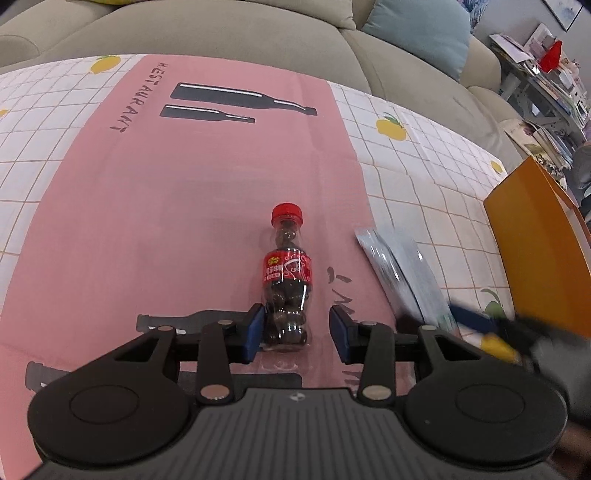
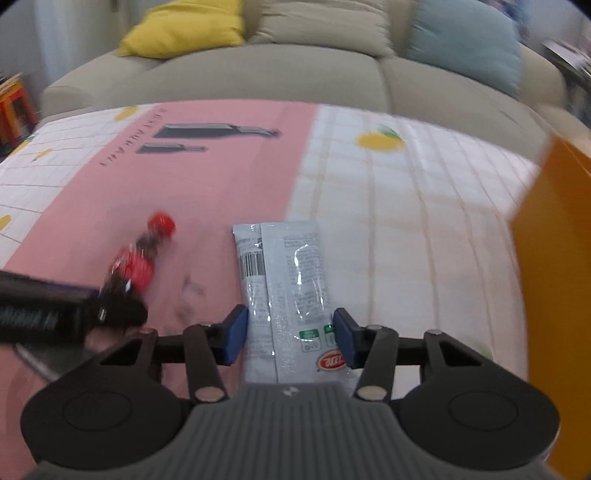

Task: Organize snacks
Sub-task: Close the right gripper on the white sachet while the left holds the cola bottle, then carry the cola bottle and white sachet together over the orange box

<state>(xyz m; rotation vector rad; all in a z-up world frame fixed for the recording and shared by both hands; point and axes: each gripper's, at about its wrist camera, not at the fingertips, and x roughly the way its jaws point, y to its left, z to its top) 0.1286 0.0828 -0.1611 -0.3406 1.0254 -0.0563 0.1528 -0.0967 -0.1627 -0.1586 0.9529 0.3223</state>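
Observation:
A small cola-style bottle (image 1: 287,280) with a red cap and dark candies inside lies on the pink mat (image 1: 184,206). My left gripper (image 1: 297,334) is open, its blue pads either side of the bottle's base; the left pad touches it and the right one stands apart. A pale blue snack packet (image 2: 286,291) lies flat on the mat's right edge. My right gripper (image 2: 290,338) is open with its pads beside the packet's near end. The packet also shows in the left wrist view (image 1: 402,277), and the bottle shows blurred in the right wrist view (image 2: 138,258).
An orange box (image 1: 535,251) stands at the table's right edge; it also shows in the right wrist view (image 2: 554,280). A white grid tablecloth with lemons (image 1: 424,155) covers the table. A beige sofa (image 1: 229,33) with cushions lies behind.

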